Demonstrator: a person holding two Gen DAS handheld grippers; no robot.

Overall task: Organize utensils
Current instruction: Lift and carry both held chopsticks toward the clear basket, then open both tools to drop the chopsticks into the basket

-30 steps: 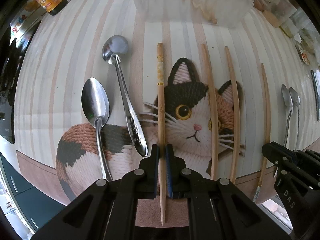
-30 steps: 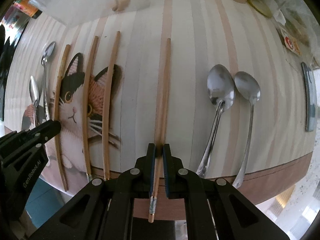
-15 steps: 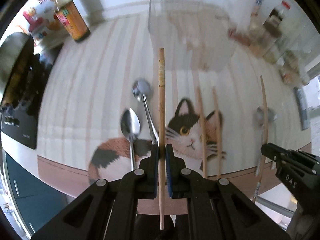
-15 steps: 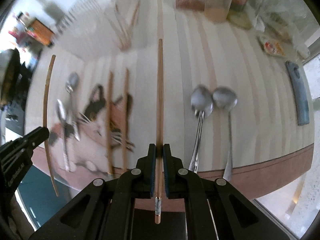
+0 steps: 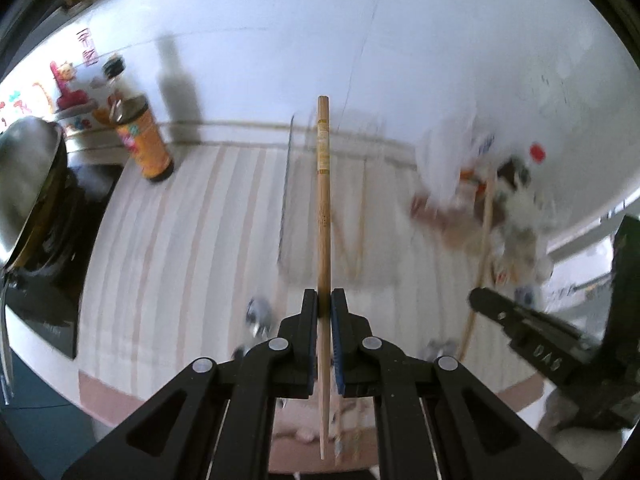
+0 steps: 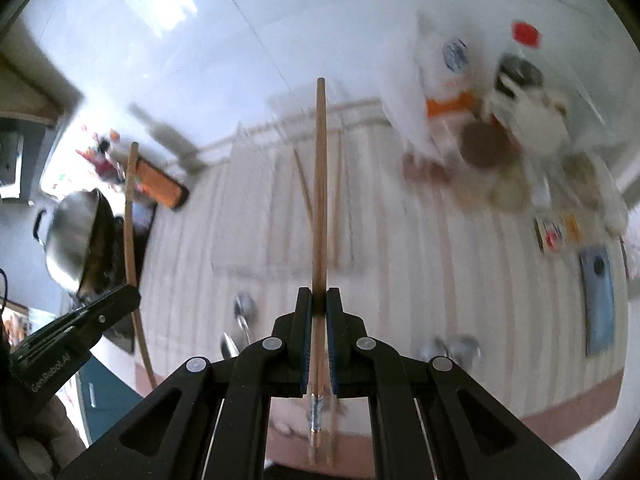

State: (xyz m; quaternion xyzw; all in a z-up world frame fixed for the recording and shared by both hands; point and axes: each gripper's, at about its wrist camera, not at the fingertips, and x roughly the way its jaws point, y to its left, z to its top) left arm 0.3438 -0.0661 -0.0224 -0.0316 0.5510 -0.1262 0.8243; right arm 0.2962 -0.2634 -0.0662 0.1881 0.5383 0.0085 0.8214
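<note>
My left gripper (image 5: pixel 324 300) is shut on a wooden chopstick (image 5: pixel 323 200) and holds it high above the striped counter, pointing forward. My right gripper (image 6: pixel 319 298) is shut on another wooden chopstick (image 6: pixel 320 184), also lifted. A clear utensil holder (image 5: pixel 320 208) with chopsticks in it stands on the counter ahead, blurred; it also shows in the right wrist view (image 6: pixel 288 216). Spoons (image 6: pixel 242 316) lie below on the counter, blurred. The right gripper shows at the right of the left wrist view (image 5: pixel 532 340), and the left gripper at the left of the right wrist view (image 6: pixel 80 328).
An orange-labelled bottle (image 5: pixel 146 144) stands at the back left by a steel wok (image 5: pixel 24 188) on the stove. Bottles and jars (image 6: pixel 500 128) crowd the back right. A blue phone (image 6: pixel 598 300) lies at the right. A white wall is behind.
Both grippers have lifted their chopsticks off the cat mat and risen, tilting up toward the holder and wall. The mat has dropped nearly out of view.
</note>
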